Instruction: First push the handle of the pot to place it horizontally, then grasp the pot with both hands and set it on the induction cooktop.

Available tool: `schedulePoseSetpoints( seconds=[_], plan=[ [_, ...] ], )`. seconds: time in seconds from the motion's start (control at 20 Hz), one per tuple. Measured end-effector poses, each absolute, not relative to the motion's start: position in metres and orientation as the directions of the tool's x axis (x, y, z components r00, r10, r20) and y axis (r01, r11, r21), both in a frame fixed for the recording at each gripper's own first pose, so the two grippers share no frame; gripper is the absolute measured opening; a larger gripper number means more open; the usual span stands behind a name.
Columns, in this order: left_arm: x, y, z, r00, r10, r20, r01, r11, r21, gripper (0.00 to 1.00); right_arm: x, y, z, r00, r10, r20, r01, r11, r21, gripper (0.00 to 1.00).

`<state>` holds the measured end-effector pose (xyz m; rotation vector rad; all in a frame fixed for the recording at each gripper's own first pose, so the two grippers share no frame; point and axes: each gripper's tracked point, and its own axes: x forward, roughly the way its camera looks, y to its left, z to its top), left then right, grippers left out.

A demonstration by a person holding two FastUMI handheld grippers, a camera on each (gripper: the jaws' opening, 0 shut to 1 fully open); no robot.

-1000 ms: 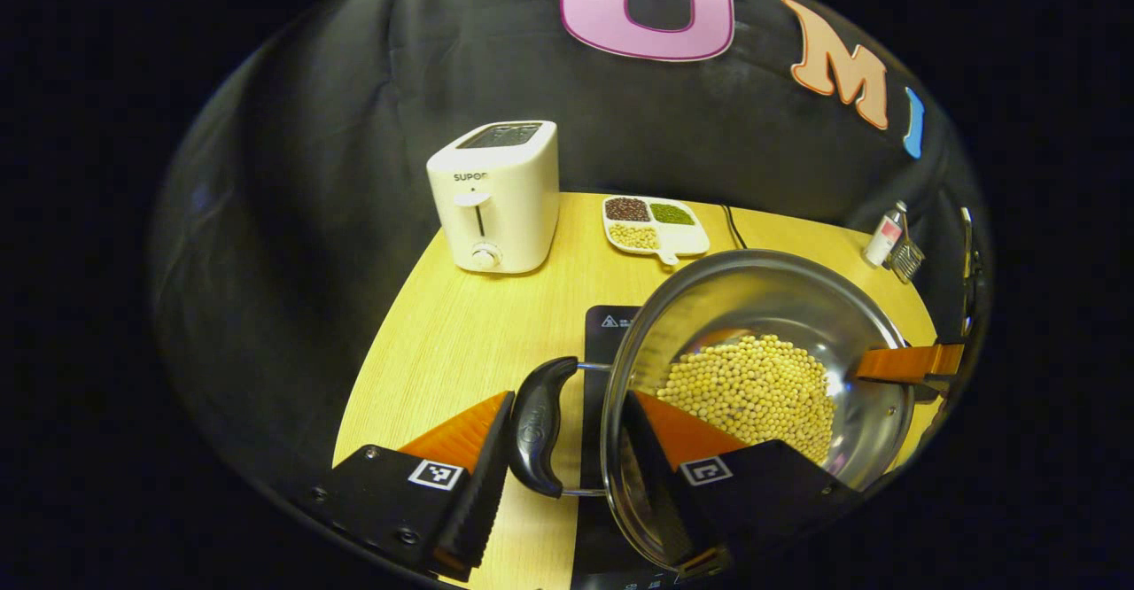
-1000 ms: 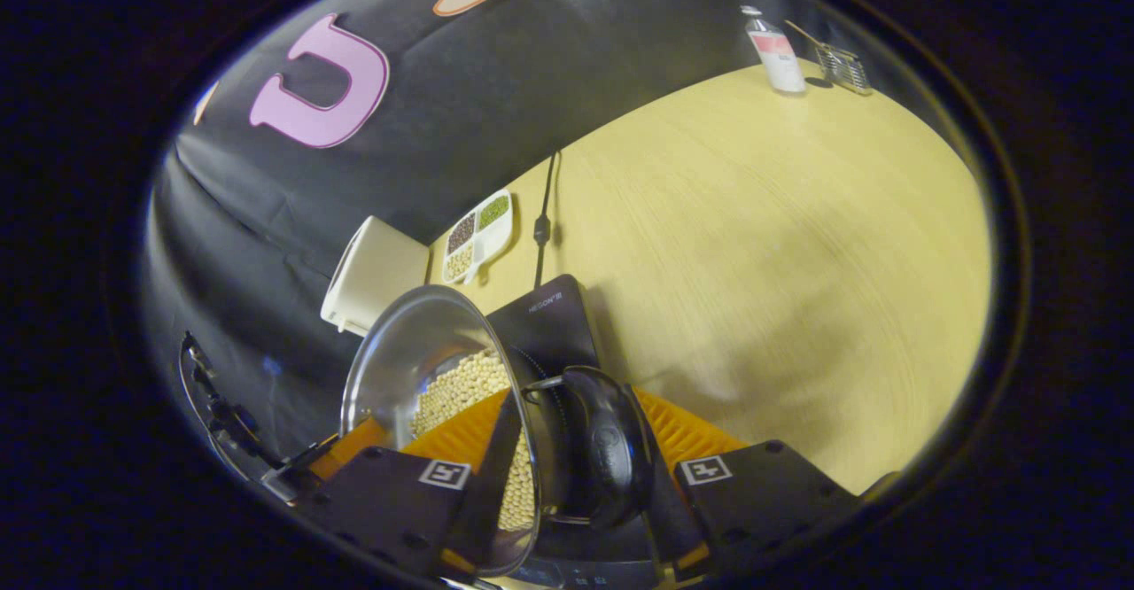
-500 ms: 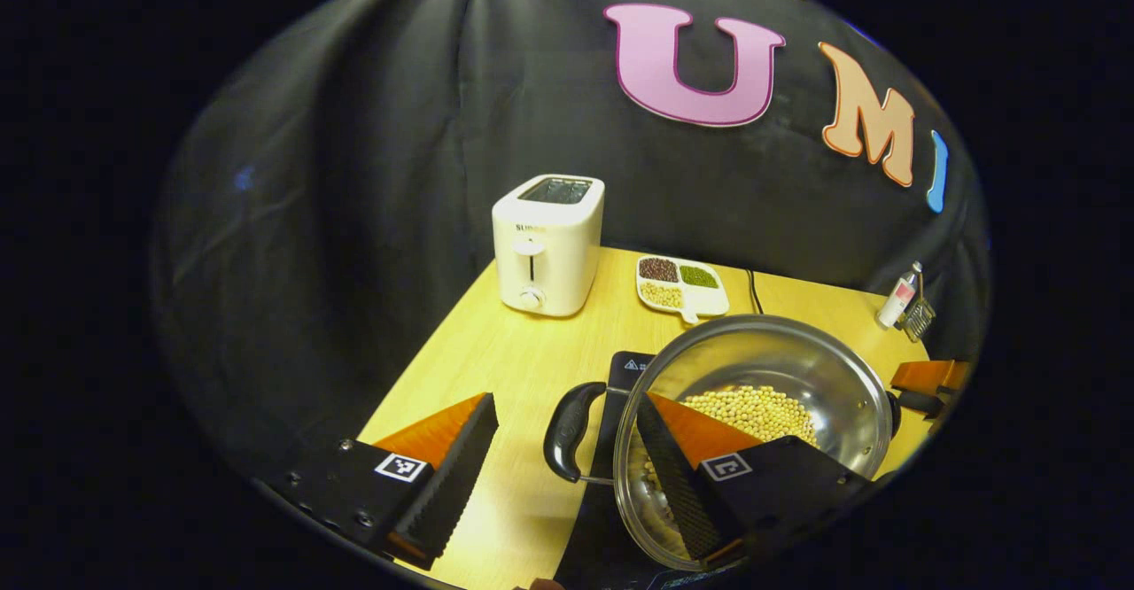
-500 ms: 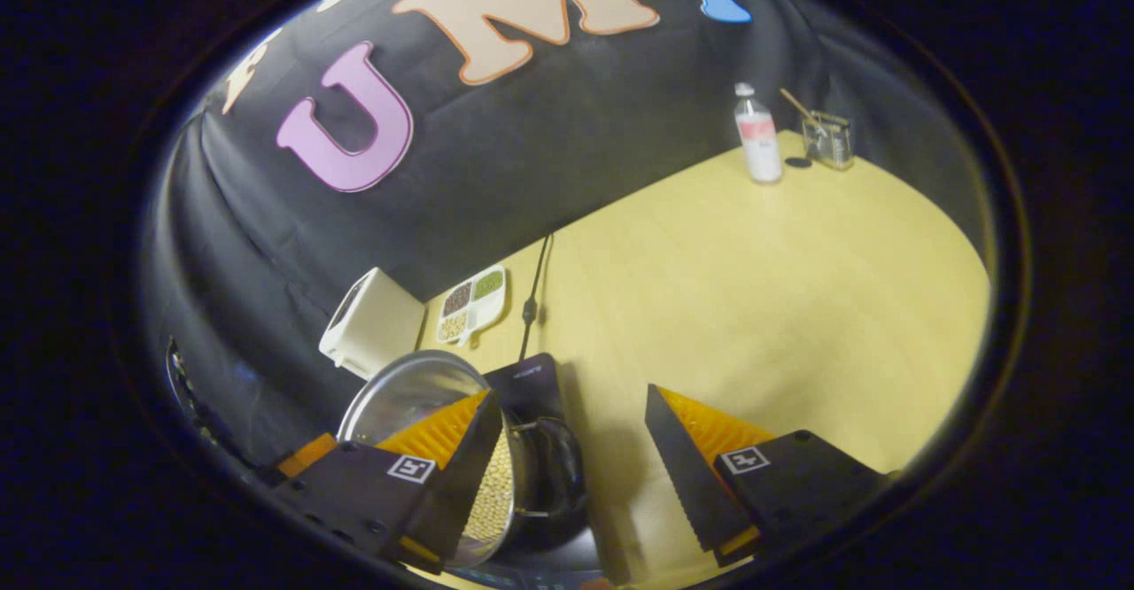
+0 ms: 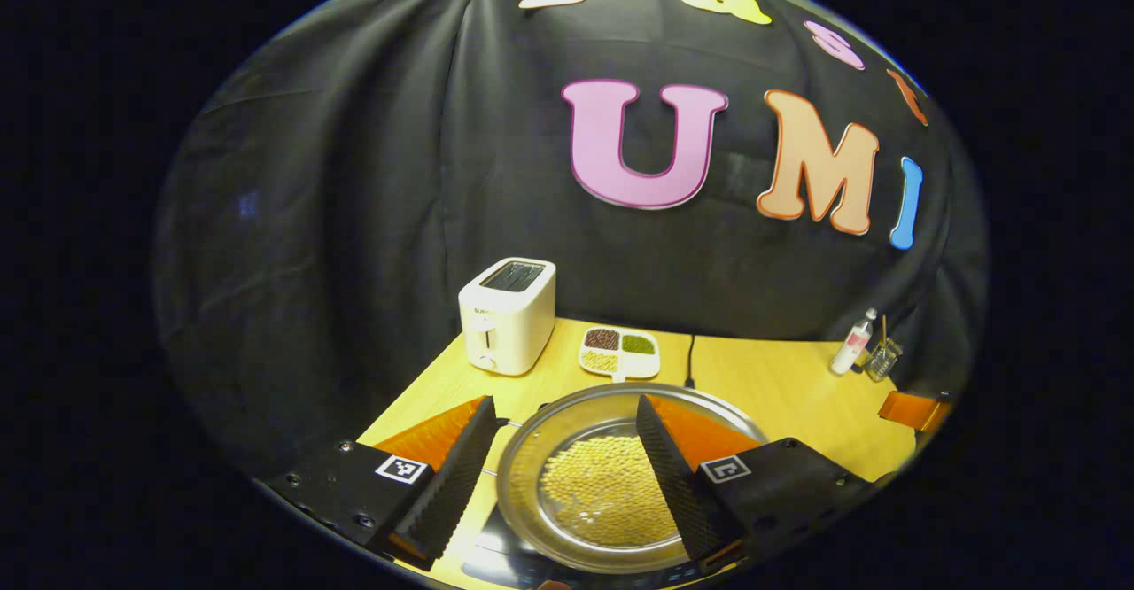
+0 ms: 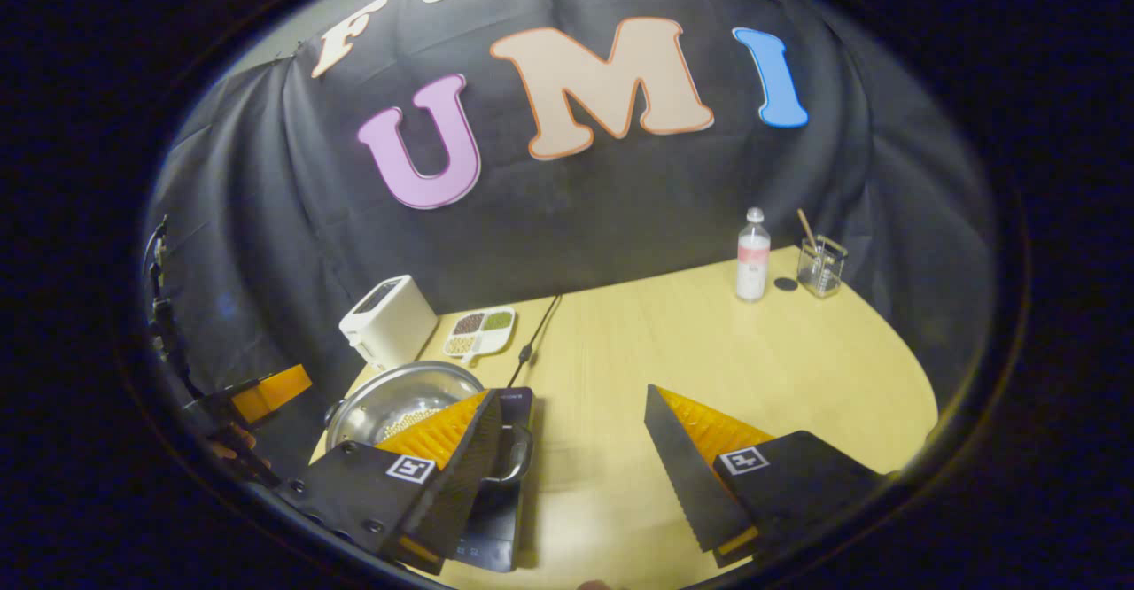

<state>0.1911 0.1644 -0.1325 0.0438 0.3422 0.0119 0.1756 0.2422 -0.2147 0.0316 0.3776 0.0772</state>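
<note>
The round stainless-steel pot of pale beans point(image 5: 602, 484) is seen seated on the flat black induction cooktop point(image 6: 496, 519). Left gripper point(image 5: 563, 475) held spread above the bowl, gripping nothing. Right gripper point(image 6: 571, 466) spread, empty, with the pot off to its left.

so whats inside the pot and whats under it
The pot holds a layer of pale beans. It sits on the black cooktop, whose surface beneath is covered by the pot.

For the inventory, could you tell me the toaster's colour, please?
White toaster, best in the left gripper view.
</note>
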Motion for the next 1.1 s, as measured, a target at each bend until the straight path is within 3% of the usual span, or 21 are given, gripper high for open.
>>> schedulePoseSetpoints(
  seconds=[0.5,0.55,0.6,0.65,0.7,0.75,1.1],
  plan=[
    [0.124,0.019,-0.033,0.993,0.001,-0.122,-0.001,1.0,-0.001,0.96,0.143,0.175,-0.051,0.967,0.232,-0.109,-0.24,0.968,-0.071,0.99],
    [0.119,0.007,-0.026,0.995,-0.007,-0.096,0.006,1.0,-0.012,0.92,0.138,0.167,-0.035,0.967,0.241,-0.078,-0.247,0.966,-0.078,0.99],
    [0.114,-0.006,-0.021,0.997,-0.016,-0.079,0.014,1.0,-0.021,0.96,0.134,0.158,-0.017,0.968,0.247,-0.04,-0.249,0.964,-0.088,0.99],
    [0.109,-0.015,-0.02,0.997,-0.02,-0.068,0.018,0.999,-0.027,0.92,0.129,0.149,0.0,0.969,0.245,0.002,-0.244,0.964,-0.102,0.91],
    [0.105,-0.026,-0.017,0.998,-0.028,-0.064,0.027,0.999,-0.027,0.92,0.125,0.139,0.016,0.97,0.241,0.035,-0.235,0.965,-0.114,0.91],
    [0.097,-0.034,-0.014,0.998,-0.034,-0.056,0.033,0.999,-0.025,0.99,0.116,0.13,0.026,0.97,0.238,0.055,-0.23,0.965,-0.125,0.91],
    [0.071,-0.068,0.016,0.998,-0.057,0.037,0.055,0.997,0.046,0.92,0.07,0.047,0.046,0.988,0.112,0.107,-0.093,0.982,-0.167,0.91]
  ],
)
